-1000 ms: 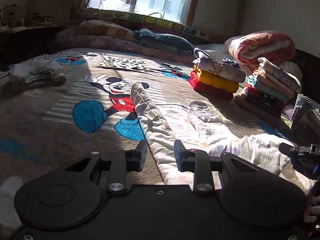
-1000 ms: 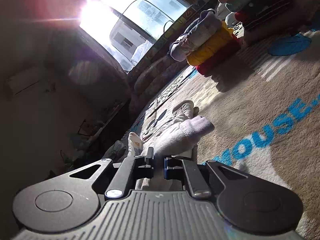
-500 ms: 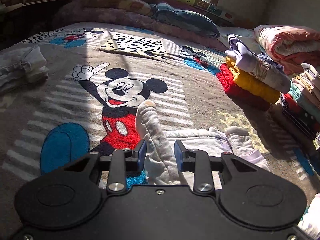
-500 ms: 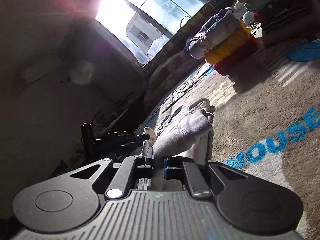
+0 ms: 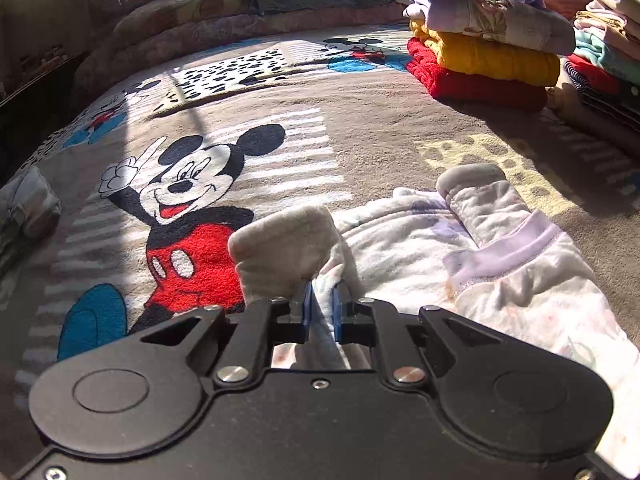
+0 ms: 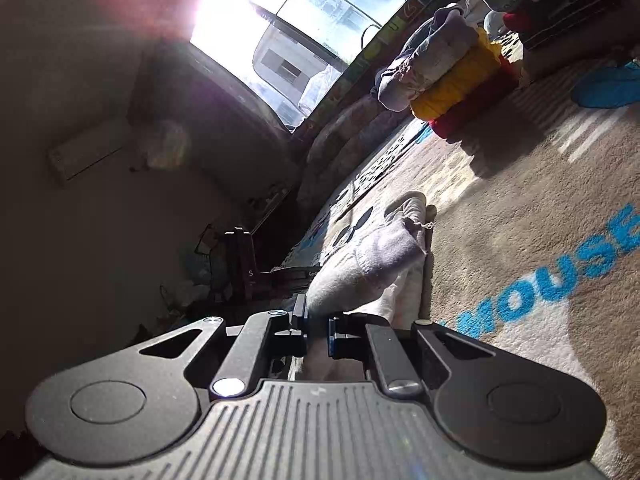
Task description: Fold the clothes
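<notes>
while my left gripper pinches a fold of the white fleece garment, its blue pads nearly together with cloth between them, my right gripper is likewise clamped on the same garment at another spot. the garment lies on the mickey mouse blanket that covers the bed, close in front of both tools. from the left wrist i see what the right view hides: the garment's spread body with faint print, a lilac cuff on the right, a grey-tipped end pointing away, and another grey end lifted and doubled over just above my pads. the right wrist view is rolled hard sideways, and it alone shows the sunlit window, the blue lettering on the blanket and the other gripper dark beyond the cloth. there the garment's long axis runs away from my fingers toward the stack of folded clothes, ending in a lilac cuff. that stack, red under yellow under lilac, sits well apart from the garment at the blanket's far right.
</notes>
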A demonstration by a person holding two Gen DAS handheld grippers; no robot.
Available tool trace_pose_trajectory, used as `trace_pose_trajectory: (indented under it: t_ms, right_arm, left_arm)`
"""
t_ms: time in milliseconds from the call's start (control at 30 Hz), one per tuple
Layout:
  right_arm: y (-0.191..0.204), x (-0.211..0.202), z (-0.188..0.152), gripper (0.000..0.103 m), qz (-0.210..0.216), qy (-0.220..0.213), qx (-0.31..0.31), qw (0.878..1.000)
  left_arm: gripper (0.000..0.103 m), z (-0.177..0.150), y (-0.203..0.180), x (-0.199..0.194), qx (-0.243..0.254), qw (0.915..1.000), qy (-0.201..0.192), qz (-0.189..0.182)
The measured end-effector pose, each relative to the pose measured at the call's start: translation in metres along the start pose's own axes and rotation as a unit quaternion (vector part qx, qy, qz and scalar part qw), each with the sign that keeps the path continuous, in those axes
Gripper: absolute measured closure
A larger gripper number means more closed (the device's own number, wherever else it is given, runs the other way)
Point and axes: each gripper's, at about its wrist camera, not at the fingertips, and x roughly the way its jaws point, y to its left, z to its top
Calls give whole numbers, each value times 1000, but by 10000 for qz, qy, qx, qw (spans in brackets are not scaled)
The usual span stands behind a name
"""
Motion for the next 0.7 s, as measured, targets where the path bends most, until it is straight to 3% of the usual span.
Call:
trace_pose_trajectory:
  t_ms: [133, 267, 467, 600, 700]
  right_arm:
    - [-2, 2, 0, 92, -37, 35, 43, 10000]
    - [-2, 2, 1, 92, -36, 46, 69, 10000]
    - [-3, 3, 1, 92, -26, 58, 65, 10000]
    - [-5, 5, 1, 92, -56, 70, 102, 9999]
    - [-8, 7, 2, 92, -75, 93, 135, 9998]
  left_arm:
    - [73, 8, 12, -8, -238, 9984, 68, -501]
    - [73, 15, 30, -32, -522, 9947, -205, -858]
    - [73, 25, 53, -26, -842, 9944, -394, -493]
    - [77, 31, 42, 2, -328, 9987, -192, -328]
    - [78, 31, 31, 27, 122, 9992, 177, -339]
